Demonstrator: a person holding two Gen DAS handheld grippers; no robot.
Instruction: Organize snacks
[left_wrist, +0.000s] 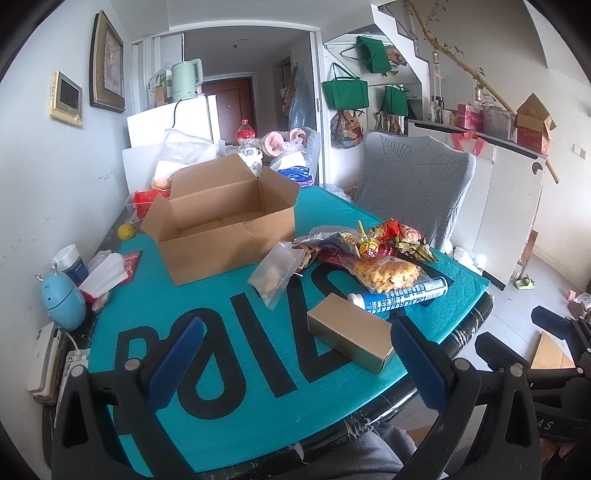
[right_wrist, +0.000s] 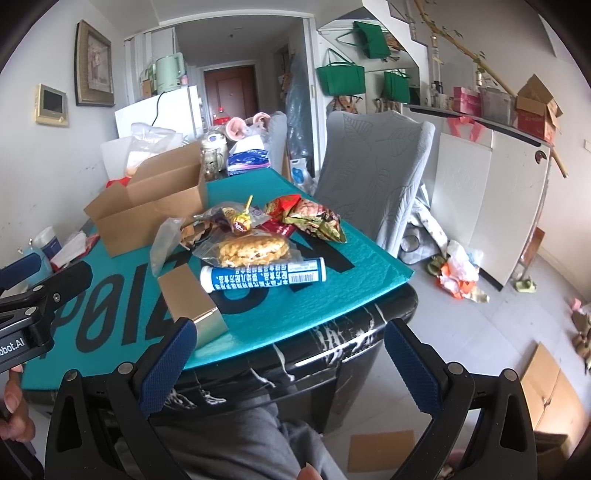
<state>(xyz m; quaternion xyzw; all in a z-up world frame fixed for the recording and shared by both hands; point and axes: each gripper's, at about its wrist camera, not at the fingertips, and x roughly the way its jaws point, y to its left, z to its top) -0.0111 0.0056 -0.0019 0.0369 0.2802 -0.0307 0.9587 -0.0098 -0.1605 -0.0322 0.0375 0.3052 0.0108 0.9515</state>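
Note:
An open, empty cardboard box (left_wrist: 225, 218) (right_wrist: 147, 205) stands at the back left of the teal mat (left_wrist: 236, 354). To its right lies a snack pile: a clear bag of yellow puffs (left_wrist: 388, 275) (right_wrist: 251, 251), a lollipop (left_wrist: 367, 248) (right_wrist: 240, 221), red and green wrappers (right_wrist: 314, 216), and a small clear pouch (left_wrist: 275, 273). A blue tube (left_wrist: 400, 295) (right_wrist: 264, 276) and a gold box (left_wrist: 351, 332) (right_wrist: 192, 299) lie nearer. My left gripper (left_wrist: 295, 362) hovers open over the mat's front, short of the gold box. My right gripper (right_wrist: 291, 365) is open off the table's front edge.
A grey-covered chair (left_wrist: 417, 181) stands behind the table's right side. Tissues (left_wrist: 103, 273), a blue egg-shaped gadget (left_wrist: 62, 299) and a cup line the left edge. Clutter, a white fridge (left_wrist: 173, 122) and bags fill the back. Cardboard pieces (right_wrist: 546, 387) lie on the floor.

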